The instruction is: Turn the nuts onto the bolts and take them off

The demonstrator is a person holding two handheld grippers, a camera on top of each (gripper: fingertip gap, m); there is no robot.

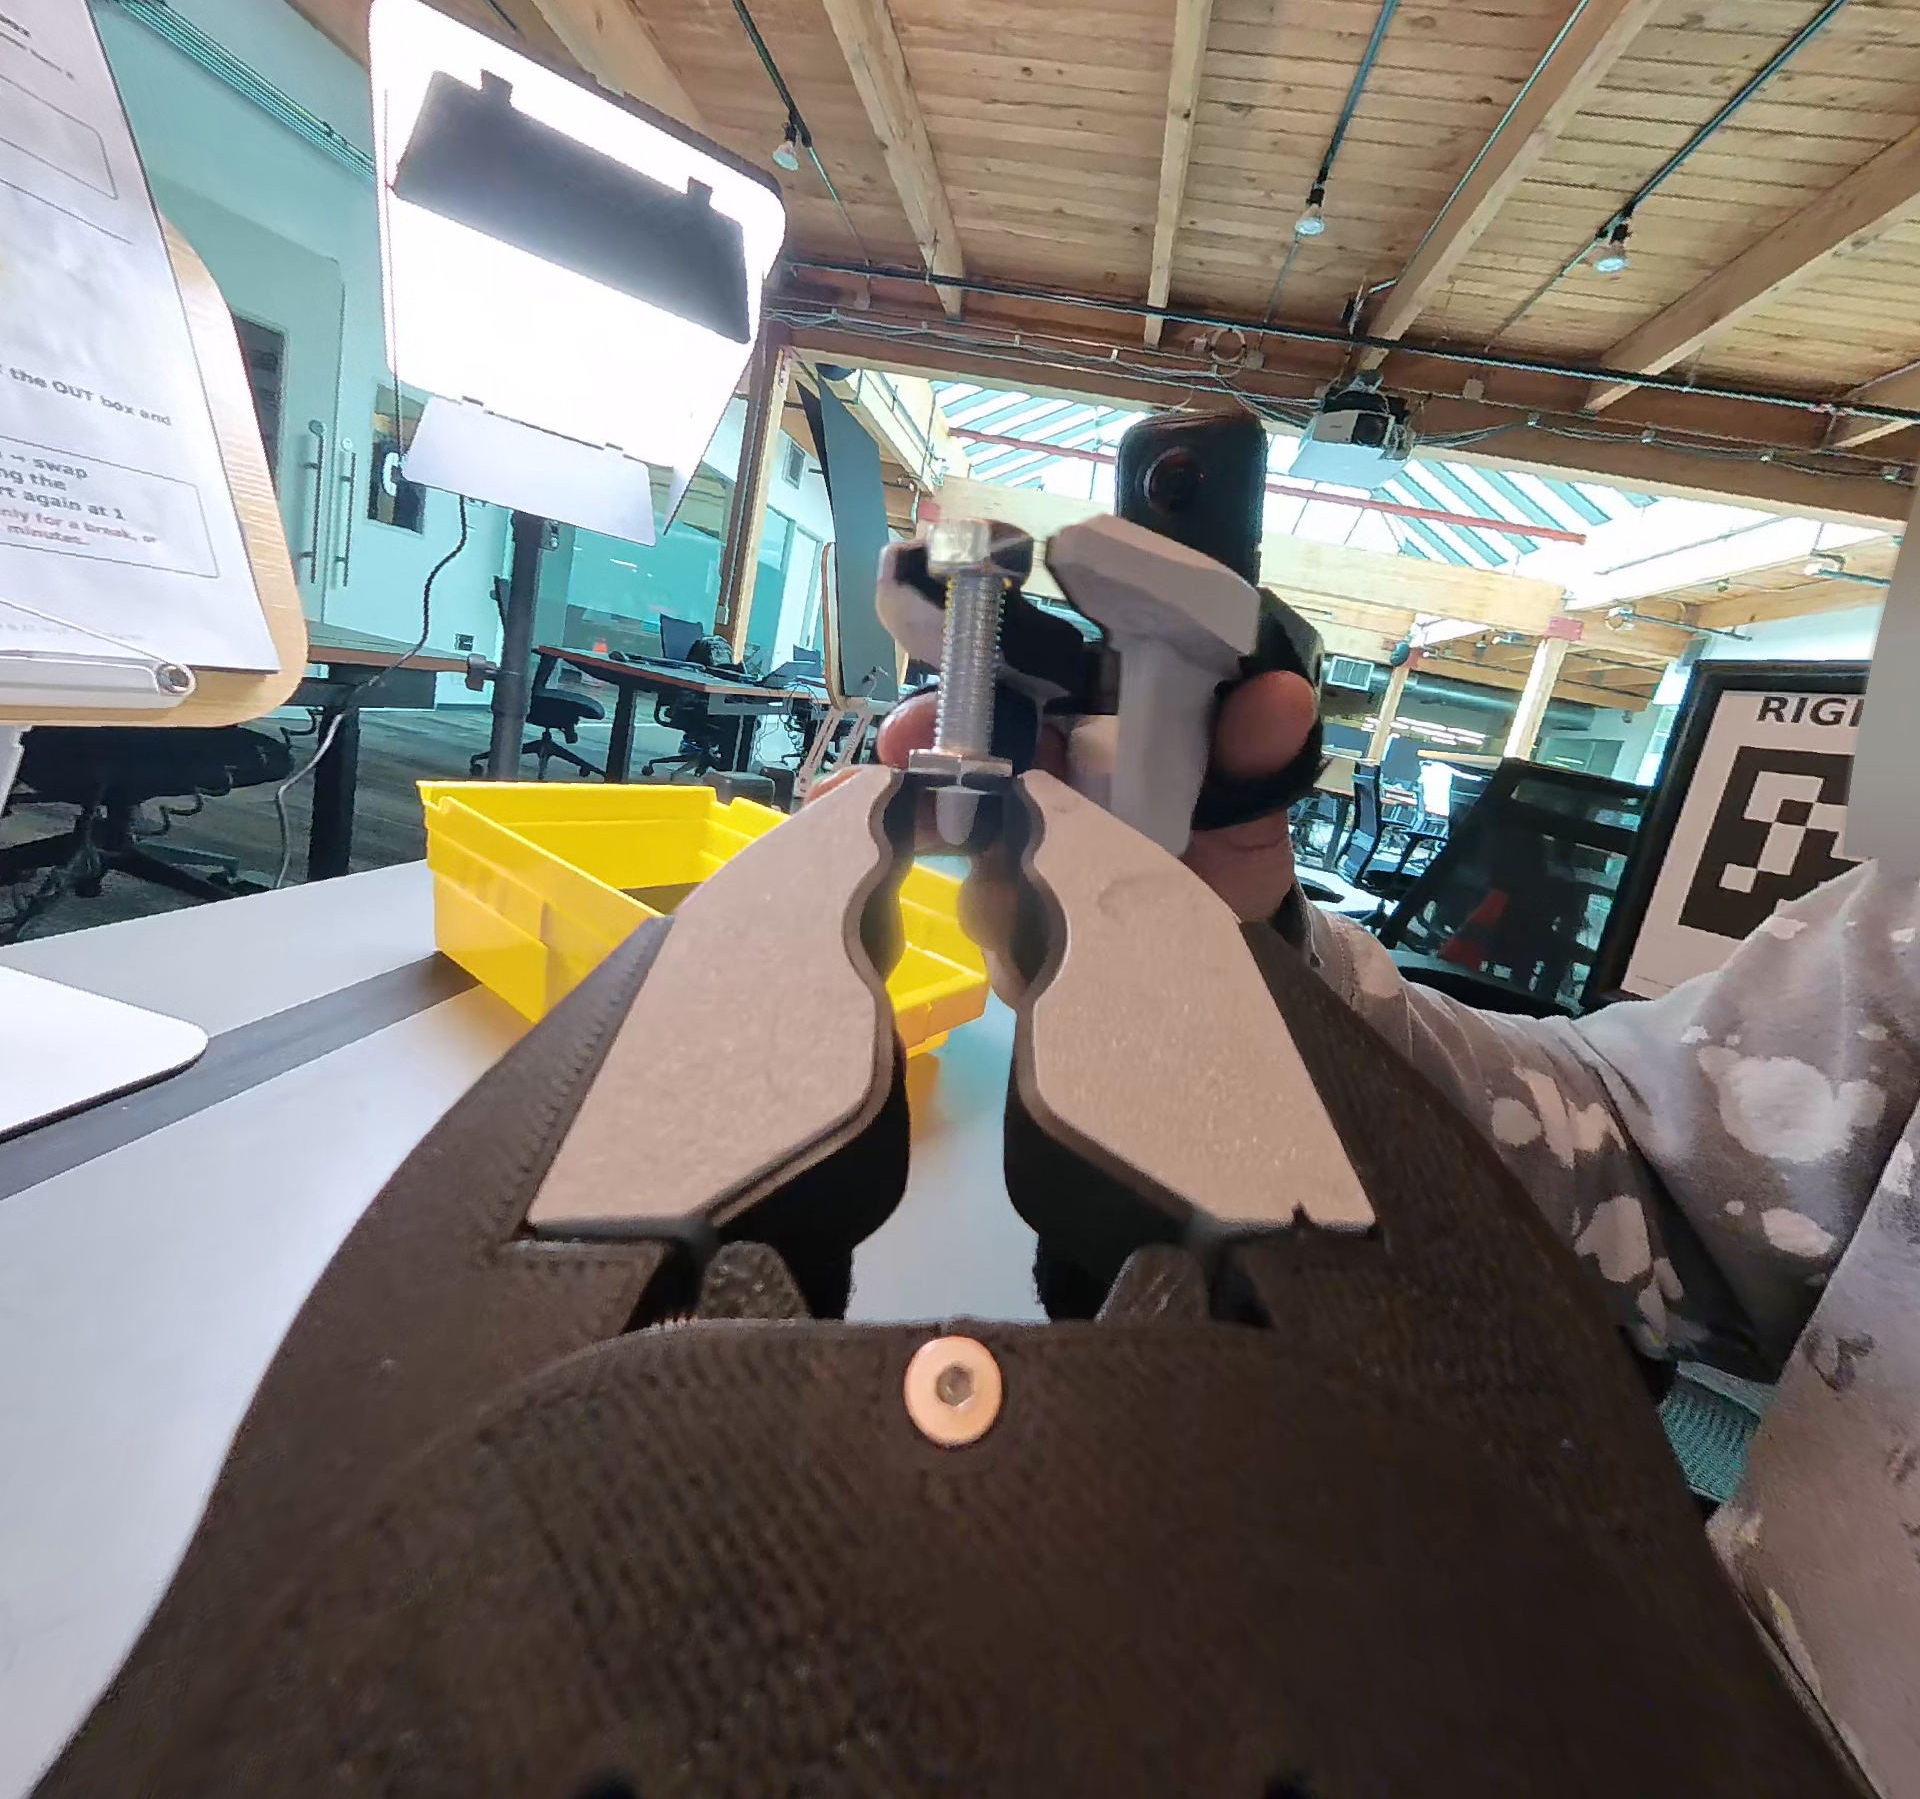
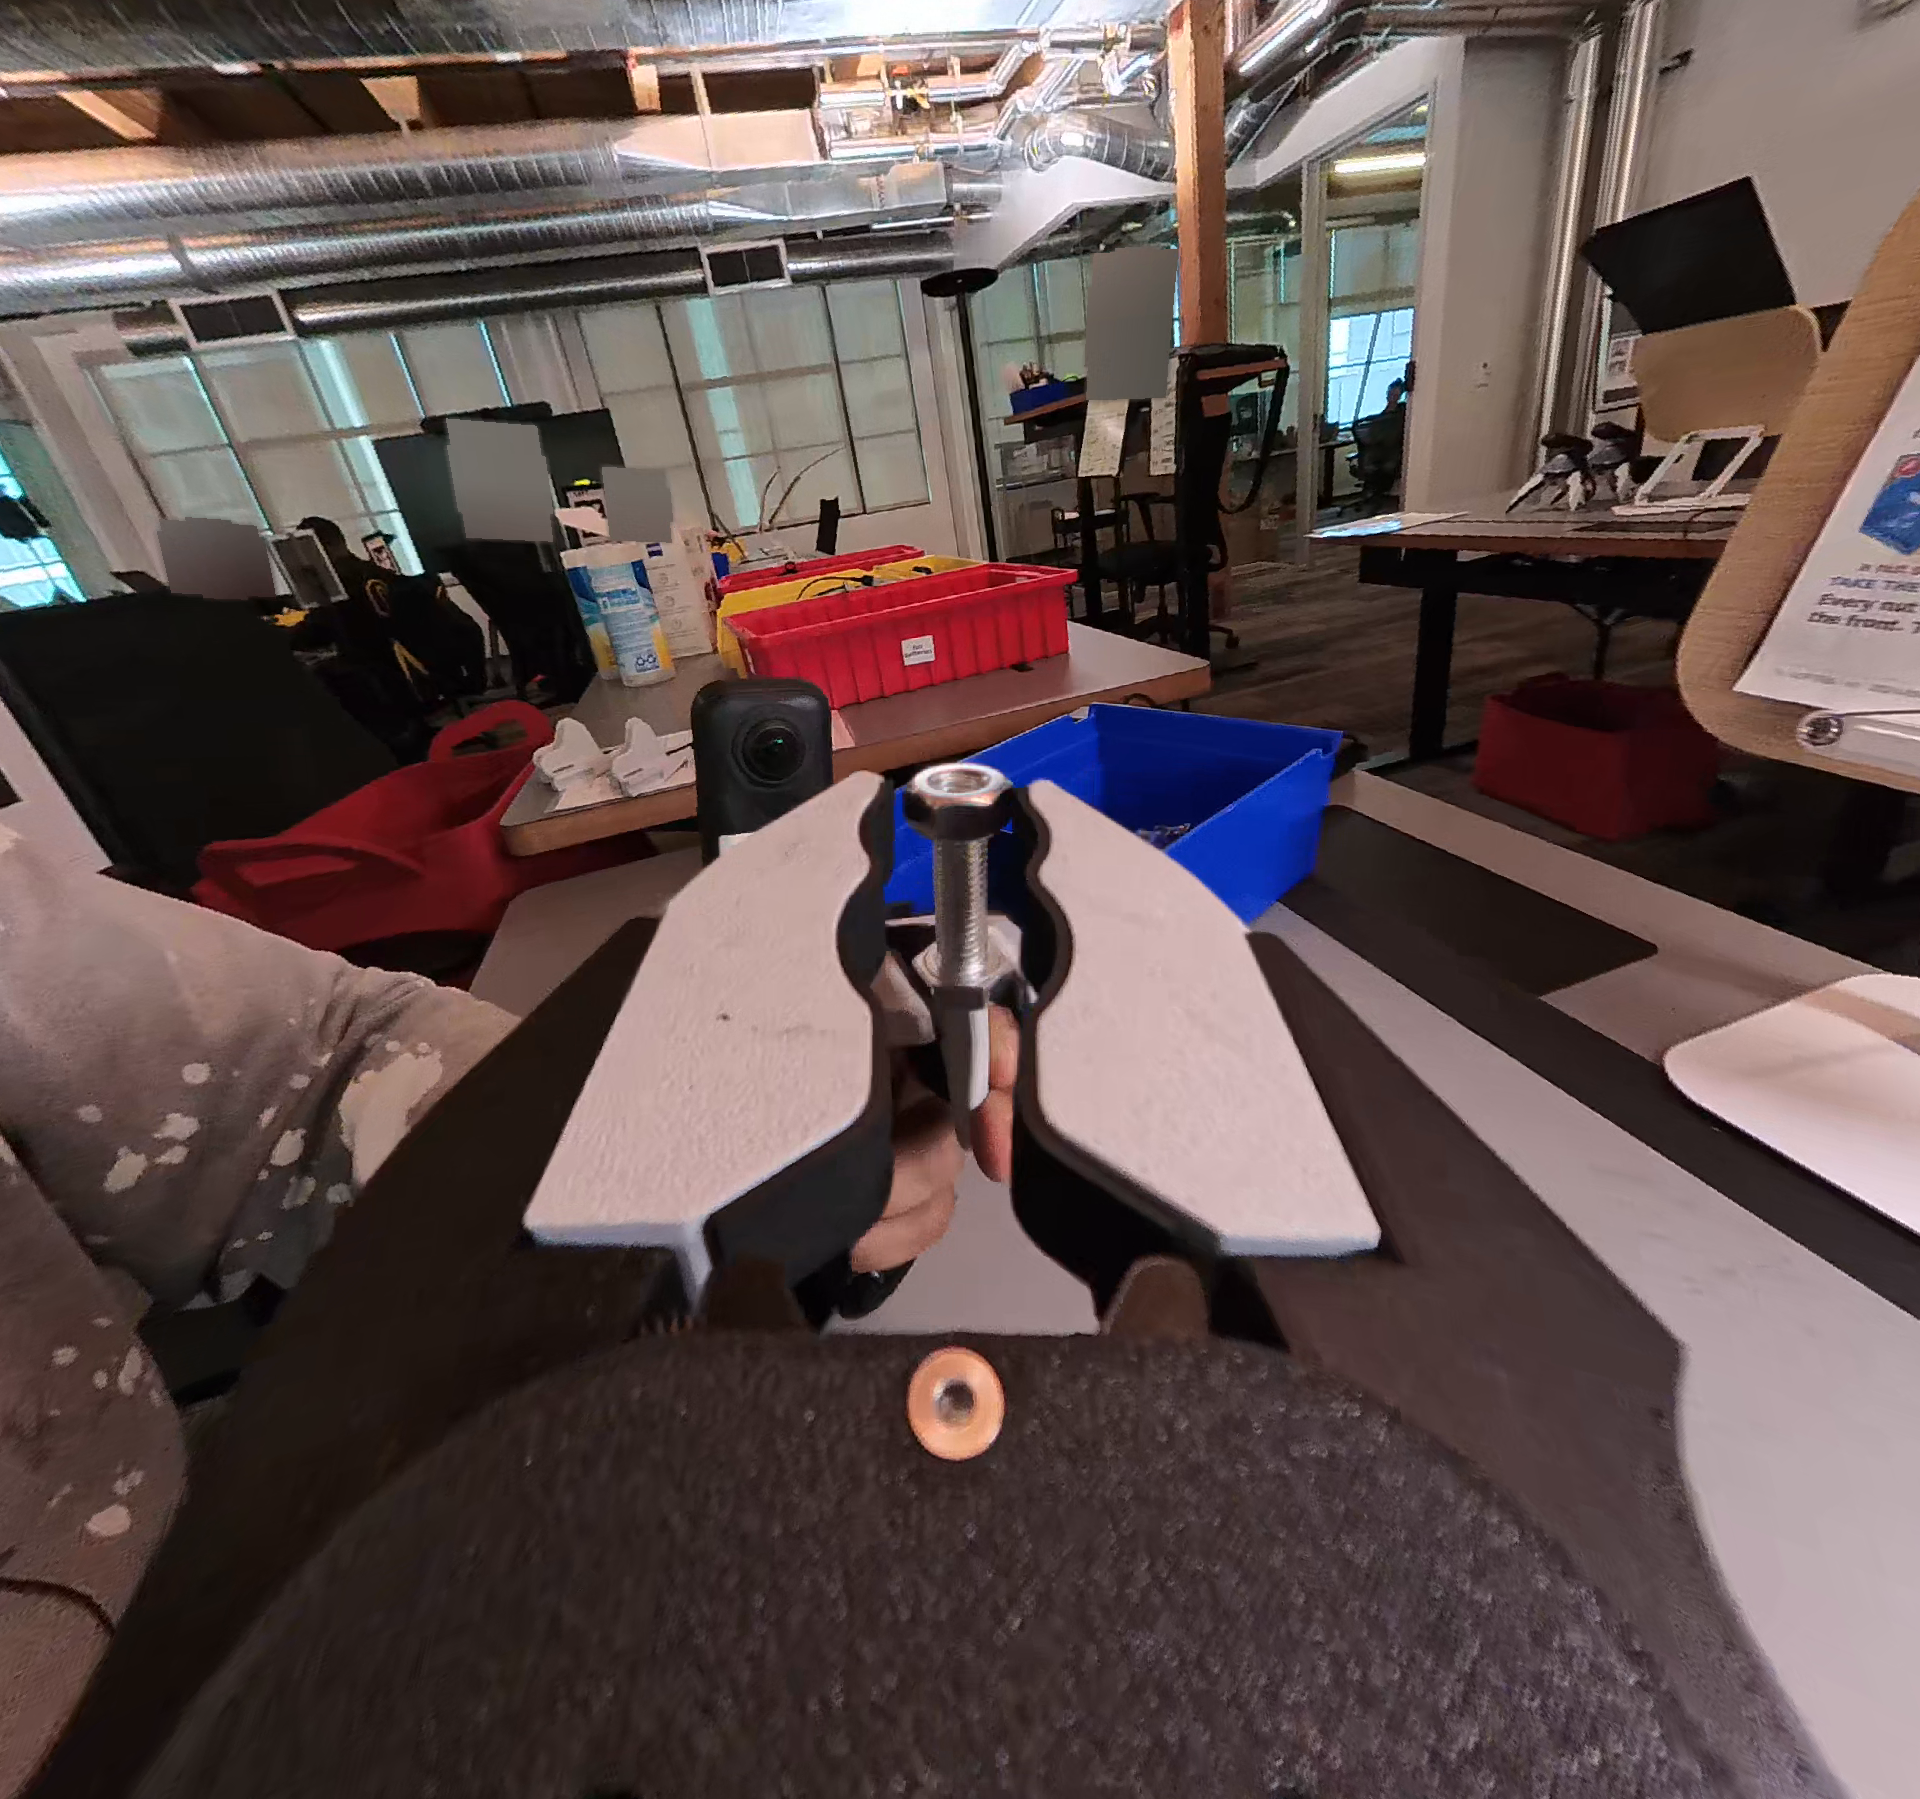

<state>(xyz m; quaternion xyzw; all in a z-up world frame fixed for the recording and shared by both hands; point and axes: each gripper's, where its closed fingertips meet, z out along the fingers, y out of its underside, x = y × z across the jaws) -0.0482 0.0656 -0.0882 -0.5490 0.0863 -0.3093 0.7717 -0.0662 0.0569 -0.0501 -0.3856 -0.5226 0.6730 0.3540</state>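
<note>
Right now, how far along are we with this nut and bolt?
Done: the bolt is held upright, its head clamped in the left gripper. In hand: the right gripper is shut on the nut at the thread's tip. Left: nearly all the thread is bare; going on or coming off, I cannot tell.

Silver bolt (image 1: 964,653) upright, head down; nut (image 2: 958,797) at top end.

In the left wrist view the right gripper (image 1: 992,554) is blurred around the nut (image 1: 958,544), so its grip there is unclear. The yellow bin (image 1: 540,866) is partly hidden behind the left gripper (image 1: 954,783). In the right wrist view the inside of the blue bin (image 2: 1226,783) is too small to tell.
</note>
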